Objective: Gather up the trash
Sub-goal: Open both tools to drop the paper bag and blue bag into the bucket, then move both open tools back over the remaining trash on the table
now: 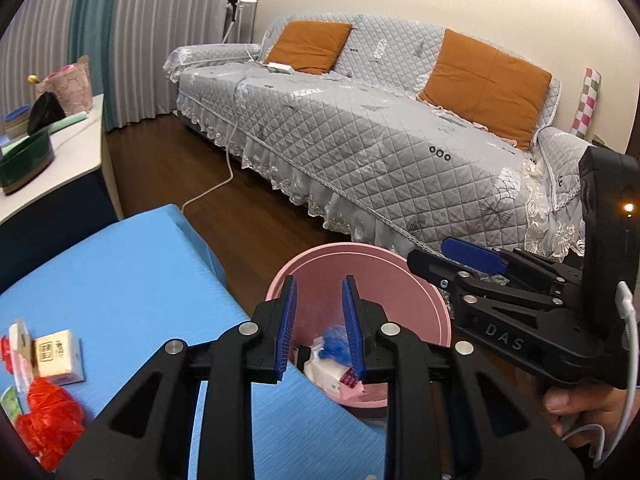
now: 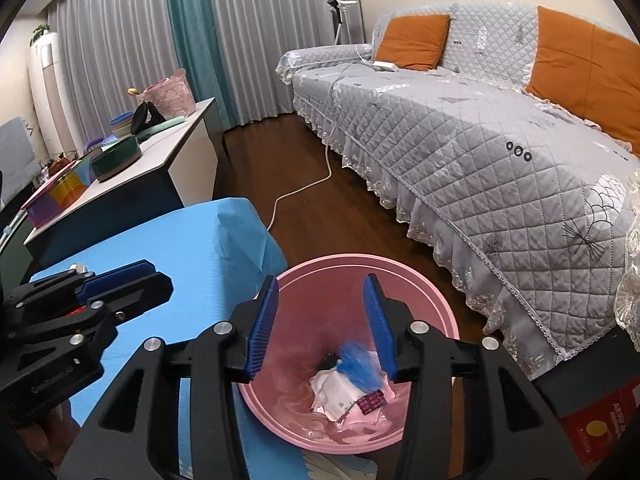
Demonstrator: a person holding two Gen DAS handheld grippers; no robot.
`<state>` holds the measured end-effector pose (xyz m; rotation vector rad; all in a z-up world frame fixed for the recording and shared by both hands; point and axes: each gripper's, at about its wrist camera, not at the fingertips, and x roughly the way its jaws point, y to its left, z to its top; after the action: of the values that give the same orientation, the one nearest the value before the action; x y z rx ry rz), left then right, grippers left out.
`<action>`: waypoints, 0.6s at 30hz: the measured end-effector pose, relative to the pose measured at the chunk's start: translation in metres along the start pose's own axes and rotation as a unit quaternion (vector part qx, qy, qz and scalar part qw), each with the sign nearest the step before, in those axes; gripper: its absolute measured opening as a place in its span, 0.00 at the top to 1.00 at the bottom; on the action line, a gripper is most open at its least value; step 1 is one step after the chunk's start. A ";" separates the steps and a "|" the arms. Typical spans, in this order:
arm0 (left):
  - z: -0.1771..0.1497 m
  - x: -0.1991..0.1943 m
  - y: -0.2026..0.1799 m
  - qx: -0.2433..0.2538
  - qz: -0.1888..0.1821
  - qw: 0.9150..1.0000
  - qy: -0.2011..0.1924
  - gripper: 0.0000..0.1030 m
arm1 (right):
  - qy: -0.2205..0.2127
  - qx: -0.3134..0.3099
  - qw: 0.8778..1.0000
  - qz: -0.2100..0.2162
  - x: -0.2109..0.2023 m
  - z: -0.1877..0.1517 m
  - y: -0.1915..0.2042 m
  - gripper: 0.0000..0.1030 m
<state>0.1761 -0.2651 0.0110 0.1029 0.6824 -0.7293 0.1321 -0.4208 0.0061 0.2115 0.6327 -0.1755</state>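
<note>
Right wrist: both grippers [image 2: 320, 324] gape above pink bin [image 2: 436, 300], blue table [image 2: 160, 240], quilted sofa [image 2: 480, 128]

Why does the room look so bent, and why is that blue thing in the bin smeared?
Left wrist view: fisheye lens bows the sofa and darkens the corners. Right wrist view: the blue scrap in the pink bin is motion-blurred, seemingly falling; the curtains curve too.
</note>
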 end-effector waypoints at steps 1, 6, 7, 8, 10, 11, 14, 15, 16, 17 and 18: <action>0.000 -0.004 0.002 -0.001 0.002 1.000 -0.003 0.77 | -0.003 -0.002 1.000 0.002 -0.001 0.000 0.003 0.56; -0.004 -0.024 0.015 -0.006 0.019 1.000 -0.014 0.77 | -0.028 -0.021 0.999 0.005 -0.007 0.001 0.024 0.56; -0.005 -0.027 0.018 -0.008 0.022 1.000 -0.016 0.77 | -0.033 -0.024 0.999 0.006 -0.008 0.001 0.028 0.56; -0.006 -0.031 0.022 -0.010 0.026 0.999 -0.017 0.77 | -0.036 -0.025 0.999 0.010 -0.008 0.001 0.032 0.56; -0.009 -0.039 0.032 -0.016 0.036 0.999 -0.020 0.77 | -0.040 -0.026 0.999 0.018 -0.008 0.001 0.039 0.56; -0.011 -0.044 0.037 -0.020 0.042 0.999 -0.022 0.77 | -0.042 -0.027 0.999 0.020 -0.008 0.001 0.044 0.56; -0.015 -0.056 0.053 -0.031 0.058 0.997 -0.028 0.77 | -0.044 -0.032 0.998 0.032 -0.006 0.001 0.059 0.57; -0.017 -0.060 0.057 -0.034 0.063 0.997 -0.029 0.77 | -0.045 -0.033 0.998 0.036 -0.006 0.001 0.064 0.57; -0.019 -0.065 0.064 -0.038 0.070 0.996 -0.032 0.77 | -0.044 -0.036 0.997 0.046 -0.005 0.000 0.072 0.57; -0.021 -0.069 0.069 -0.042 0.075 0.996 -0.034 0.77 | -0.043 -0.040 0.997 0.053 -0.004 0.000 0.078 0.57; -0.023 -0.074 0.076 -0.048 0.082 0.995 -0.035 0.77 | -0.043 -0.043 0.997 0.057 -0.005 -0.001 0.083 0.57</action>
<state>0.1726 -0.1573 0.0271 0.0453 0.6328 -0.5389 0.1470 -0.3400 0.0202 0.1555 0.5399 -0.0465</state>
